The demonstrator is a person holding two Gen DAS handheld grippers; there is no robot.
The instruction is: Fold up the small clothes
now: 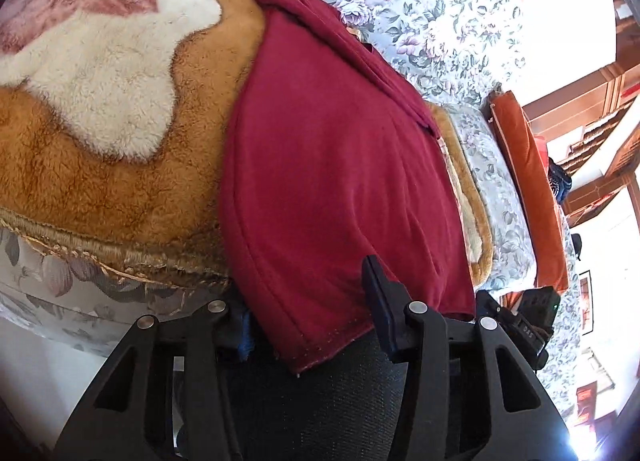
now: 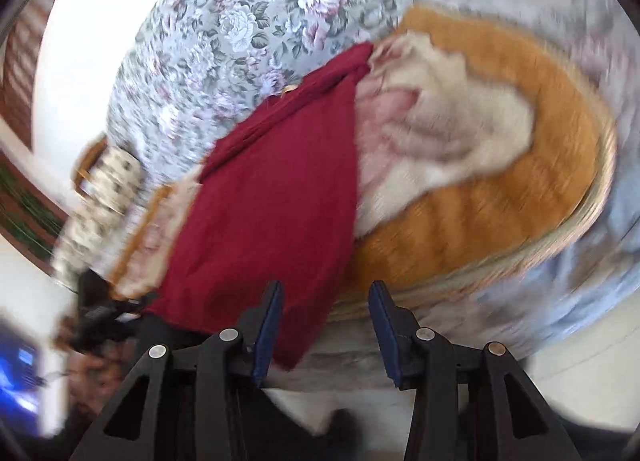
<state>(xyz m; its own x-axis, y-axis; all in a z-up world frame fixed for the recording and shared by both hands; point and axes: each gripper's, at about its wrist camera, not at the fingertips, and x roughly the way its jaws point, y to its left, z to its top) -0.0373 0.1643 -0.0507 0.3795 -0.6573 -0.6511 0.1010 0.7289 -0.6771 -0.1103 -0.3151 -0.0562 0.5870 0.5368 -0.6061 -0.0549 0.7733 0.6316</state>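
A dark red garment (image 1: 336, 165) lies folded lengthwise on a furry orange and white blanket (image 1: 120, 149). Its hemmed end hangs over the near edge. My left gripper (image 1: 308, 309) is open, with the hem lying between its fingers; the left finger is mostly hidden under the cloth. In the right wrist view the same garment (image 2: 272, 197) runs from the far middle toward my right gripper (image 2: 326, 321). That gripper is open, and the garment's near corner hangs beside its left finger (image 2: 268, 325). This view is motion-blurred.
The blanket (image 2: 500, 197) lies on a bed with a floral sheet (image 1: 420, 9). An orange cushion (image 1: 532, 189) stands along the bed's right side. Wooden furniture (image 1: 592, 109) is at the far right. The other gripper's body (image 2: 100, 313) shows at lower left.
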